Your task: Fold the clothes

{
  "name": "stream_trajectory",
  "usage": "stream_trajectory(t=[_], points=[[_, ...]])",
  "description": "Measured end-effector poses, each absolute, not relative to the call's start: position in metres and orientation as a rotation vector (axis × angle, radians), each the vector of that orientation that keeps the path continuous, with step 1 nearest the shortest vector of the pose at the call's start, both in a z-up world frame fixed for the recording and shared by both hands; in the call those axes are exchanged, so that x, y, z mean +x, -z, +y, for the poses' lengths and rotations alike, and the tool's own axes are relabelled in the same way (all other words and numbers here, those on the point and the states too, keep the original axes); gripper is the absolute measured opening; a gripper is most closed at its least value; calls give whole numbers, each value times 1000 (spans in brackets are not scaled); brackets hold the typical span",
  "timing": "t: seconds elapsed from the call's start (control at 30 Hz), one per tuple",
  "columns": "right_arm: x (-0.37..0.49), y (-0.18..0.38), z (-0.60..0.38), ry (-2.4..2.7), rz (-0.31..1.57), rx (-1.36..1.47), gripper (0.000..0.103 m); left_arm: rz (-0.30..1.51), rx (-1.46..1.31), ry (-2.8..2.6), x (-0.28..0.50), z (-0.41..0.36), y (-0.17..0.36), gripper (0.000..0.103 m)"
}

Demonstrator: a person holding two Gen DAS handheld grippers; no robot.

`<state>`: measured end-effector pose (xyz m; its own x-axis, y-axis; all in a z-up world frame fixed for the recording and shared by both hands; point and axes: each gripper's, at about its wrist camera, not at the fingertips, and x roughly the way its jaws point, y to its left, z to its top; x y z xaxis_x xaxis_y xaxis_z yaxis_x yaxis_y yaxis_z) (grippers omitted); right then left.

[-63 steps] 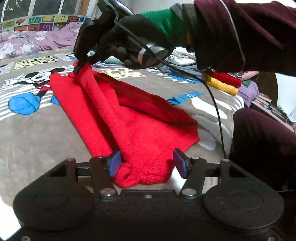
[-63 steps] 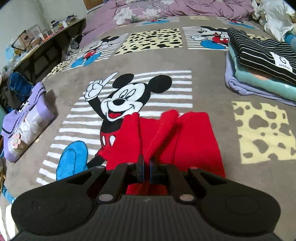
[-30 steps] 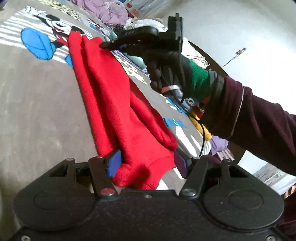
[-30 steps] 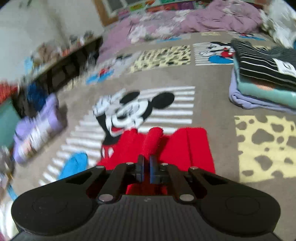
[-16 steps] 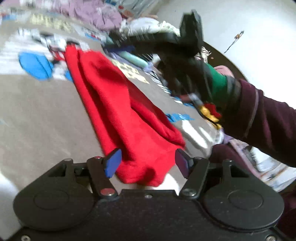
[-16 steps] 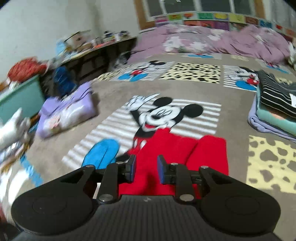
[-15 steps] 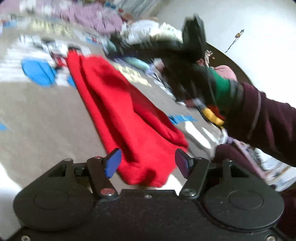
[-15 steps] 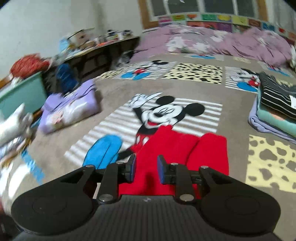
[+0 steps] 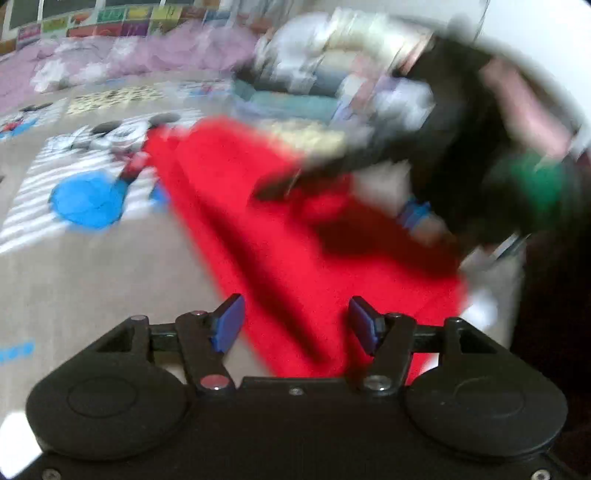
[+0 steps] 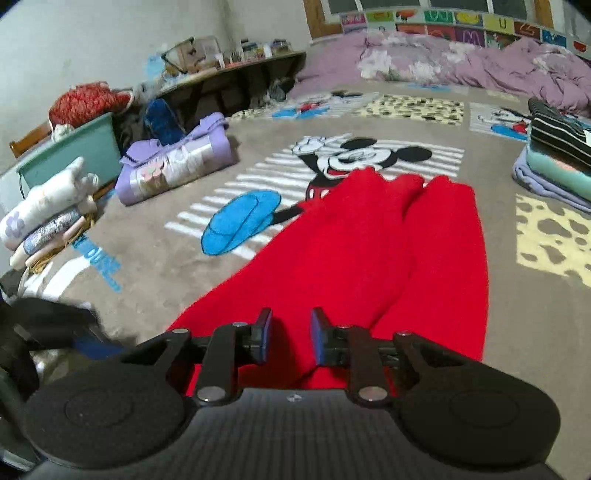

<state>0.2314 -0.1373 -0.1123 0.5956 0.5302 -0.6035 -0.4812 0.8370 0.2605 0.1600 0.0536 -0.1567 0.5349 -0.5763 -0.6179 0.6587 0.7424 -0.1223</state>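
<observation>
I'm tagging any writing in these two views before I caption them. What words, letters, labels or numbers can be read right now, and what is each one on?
"U" on a yellow tile of the alphabet border under the window.
"M" on a dark purple tile of that border.
Blue lettering on the blanket: too skewed to read.
White label on the striped folded garment: cut off at the edge, unreadable.
Left wrist view: motion-blurred, nothing legible.

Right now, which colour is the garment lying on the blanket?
Plain red garment; the right wrist view shows it best.
</observation>
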Motion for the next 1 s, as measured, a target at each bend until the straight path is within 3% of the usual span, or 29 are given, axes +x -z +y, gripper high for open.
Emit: stream_trajectory(t=[0.2,0.27,0.33,0.43,0.73,0.9,1.0], points=[[221,111,-139,-615,679,91,25,454,119,813,138,55,128,61],[220,112,-138,-625,675,110,25,484,143,836,139,48,132,61],[222,115,-136,-626,699,122,25,661,211,785,153,39,154,61],[222,118,-131,-616,733,68,21,644,248,800,145,41,153,62],[202,108,-125,-648,647,52,26,616,257,840,133,42,152,63],[189,117,-107,-638,697,-101,24,596,250,818,125,52,143,64],[177,103,-125,-635,647,46,24,526,260,777,111,60,135,64]])
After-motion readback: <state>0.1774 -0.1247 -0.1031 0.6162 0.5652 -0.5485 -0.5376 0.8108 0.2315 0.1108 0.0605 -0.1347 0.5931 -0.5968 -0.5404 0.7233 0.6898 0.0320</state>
